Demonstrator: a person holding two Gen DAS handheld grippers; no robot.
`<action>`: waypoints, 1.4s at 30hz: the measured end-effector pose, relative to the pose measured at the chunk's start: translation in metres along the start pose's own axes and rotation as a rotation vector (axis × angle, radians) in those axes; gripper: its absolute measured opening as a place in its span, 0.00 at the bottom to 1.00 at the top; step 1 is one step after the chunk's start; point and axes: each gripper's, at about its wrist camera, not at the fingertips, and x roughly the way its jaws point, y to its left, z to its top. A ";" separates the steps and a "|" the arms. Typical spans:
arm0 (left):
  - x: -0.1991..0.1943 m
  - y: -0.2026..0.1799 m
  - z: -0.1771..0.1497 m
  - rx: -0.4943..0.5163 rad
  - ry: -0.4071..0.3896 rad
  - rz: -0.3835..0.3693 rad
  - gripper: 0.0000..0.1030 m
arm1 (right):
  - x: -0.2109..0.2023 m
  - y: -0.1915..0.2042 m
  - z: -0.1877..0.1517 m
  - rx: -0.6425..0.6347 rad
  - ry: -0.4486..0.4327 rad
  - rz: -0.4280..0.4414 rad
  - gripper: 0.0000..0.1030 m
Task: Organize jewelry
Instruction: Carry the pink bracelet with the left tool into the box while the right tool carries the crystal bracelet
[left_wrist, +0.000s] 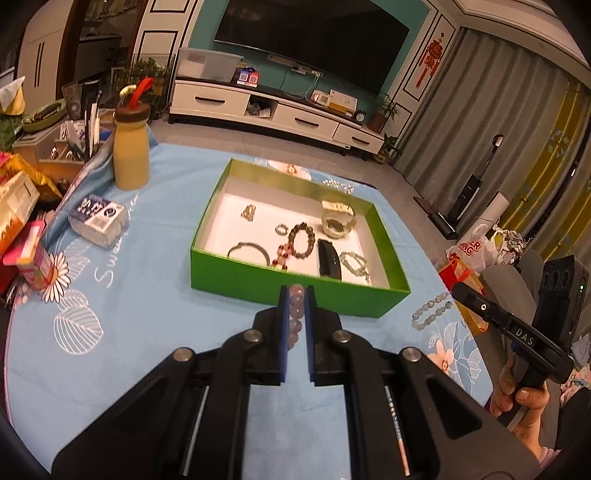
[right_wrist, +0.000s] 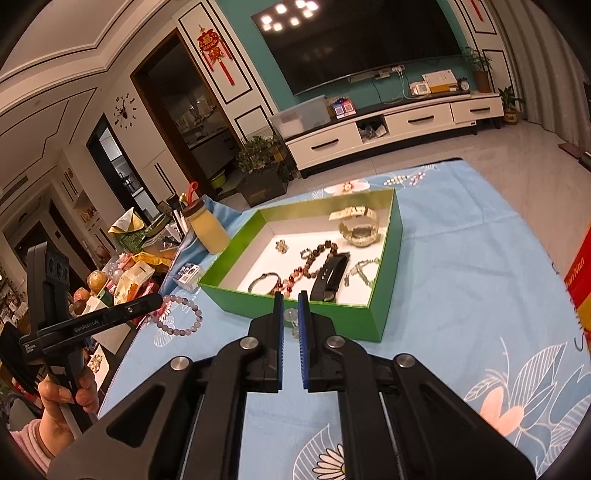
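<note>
A pale purple bead bracelet (left_wrist: 296, 314) is hanging clamped between the blue pads of the left gripper (left_wrist: 296, 295), above the blue floral tablecloth (left_wrist: 147, 258) just short of the green box's (left_wrist: 280, 284) near wall. The right gripper (right_wrist: 290, 301) is pinching a light blue bead bracelet (left_wrist: 430, 308), off the box's right corner. Inside the box, 1 watch (right_wrist: 360, 225) and several bracelets are lying on the white floor.

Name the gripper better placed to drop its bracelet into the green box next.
Probably the left gripper: its purple bead bracelet hangs just short of the green box near wall. The right gripper, with its pale blue bracelet, sits off the box's corner.
</note>
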 end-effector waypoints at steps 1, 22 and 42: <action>0.001 0.000 0.005 0.000 -0.002 -0.001 0.07 | 0.000 0.000 0.002 -0.002 -0.003 0.000 0.07; 0.061 0.008 0.080 -0.010 0.033 0.060 0.07 | 0.042 0.000 0.056 -0.037 -0.001 -0.002 0.07; 0.155 0.020 0.109 -0.013 0.153 0.148 0.07 | 0.129 -0.007 0.082 -0.085 0.125 -0.067 0.07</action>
